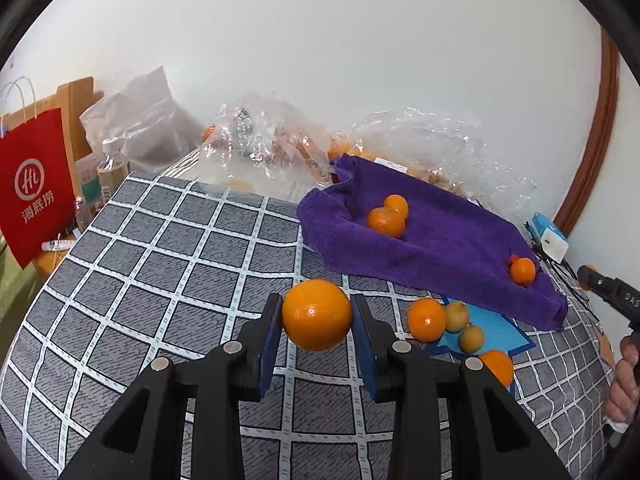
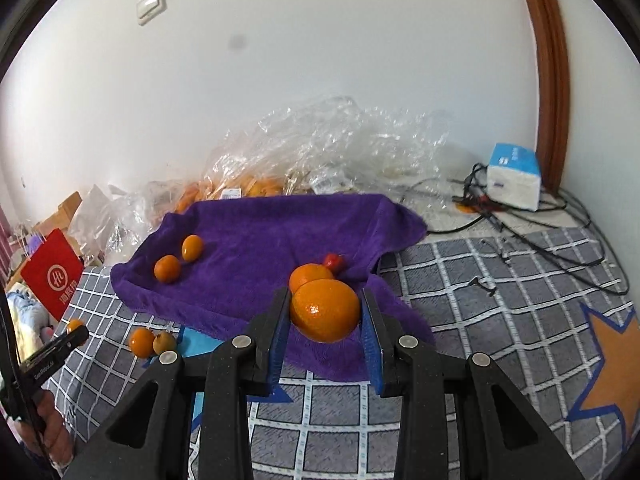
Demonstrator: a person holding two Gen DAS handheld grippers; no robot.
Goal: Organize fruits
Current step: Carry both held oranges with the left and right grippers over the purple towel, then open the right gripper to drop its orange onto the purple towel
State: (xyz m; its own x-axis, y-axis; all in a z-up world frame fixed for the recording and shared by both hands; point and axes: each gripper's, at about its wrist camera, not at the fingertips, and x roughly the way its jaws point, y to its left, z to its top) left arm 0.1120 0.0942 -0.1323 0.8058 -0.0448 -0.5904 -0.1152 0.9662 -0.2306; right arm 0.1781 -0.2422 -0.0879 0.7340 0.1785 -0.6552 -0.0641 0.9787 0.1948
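Clamped between the left gripper [image 1: 317, 316] pads, a round orange citrus [image 1: 317, 314] is held above the checked cloth; the right gripper [image 2: 325, 312] grips another orange [image 2: 325, 310] nearer the purple towel's [image 2: 256, 232] front edge.

A red paper bag [image 1: 34, 184] with white handles stands at the far left edge, a plastic bottle [image 1: 109, 164] just beside it among some boxes. Crumpled clear plastic wrap [image 2: 336, 148] is heaped against the white wall [image 2: 320, 40]. Near the brown door frame [image 2: 548, 80] sits a blue and white tissue pack [image 2: 514, 180], with black cables [image 2: 560, 236] tangled over the grey checked cover [image 1: 160, 260]. A light switch [image 2: 150, 4] is fixed high on the wall.
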